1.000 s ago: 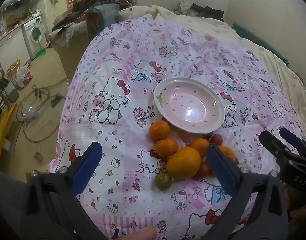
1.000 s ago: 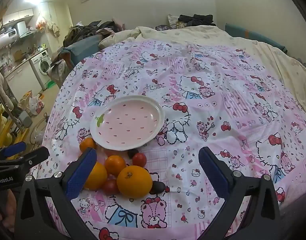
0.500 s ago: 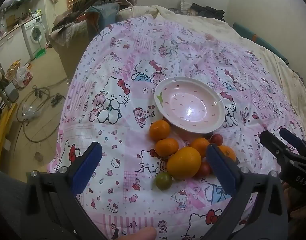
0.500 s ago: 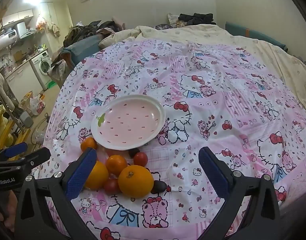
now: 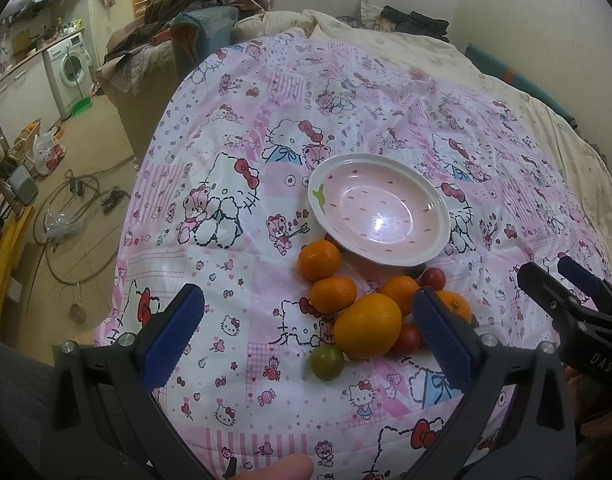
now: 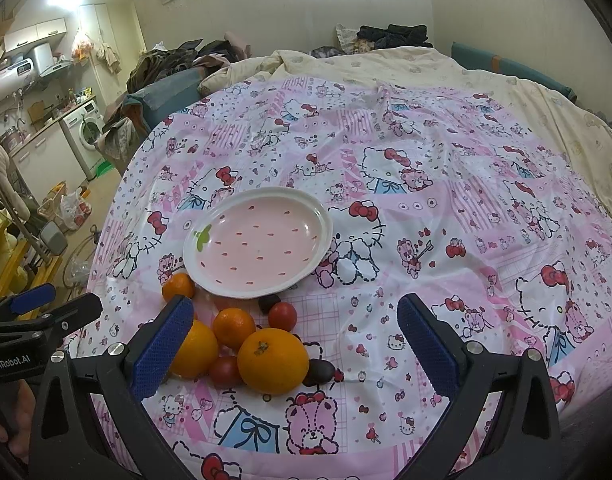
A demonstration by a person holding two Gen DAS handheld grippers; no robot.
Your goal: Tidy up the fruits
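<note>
A pink strawberry-patterned plate (image 5: 379, 216) lies empty on the Hello Kitty bedspread; it also shows in the right wrist view (image 6: 260, 246). Below it sits a cluster of fruit: a large orange (image 5: 367, 326) (image 6: 273, 361), several small tangerines (image 5: 319, 260) (image 6: 234, 327), red tomatoes (image 6: 282, 316), a green fruit (image 5: 326, 362) and dark plums (image 6: 319, 371). My left gripper (image 5: 306, 336) is open and empty, hovering in front of the fruit. My right gripper (image 6: 292, 340) is open and empty, hovering over the cluster's right side.
The bedspread (image 6: 425, 200) covers a bed whose left edge drops to a cluttered floor with hoses (image 5: 78, 216) and a washing machine (image 5: 72, 68). A pile of clothes (image 5: 194, 8) lies at the bed's far left corner. Each gripper shows in the other's view (image 5: 565, 304) (image 6: 38, 316).
Both grippers have drifted very slightly; the fruit and plate have not moved. Both stay open.
</note>
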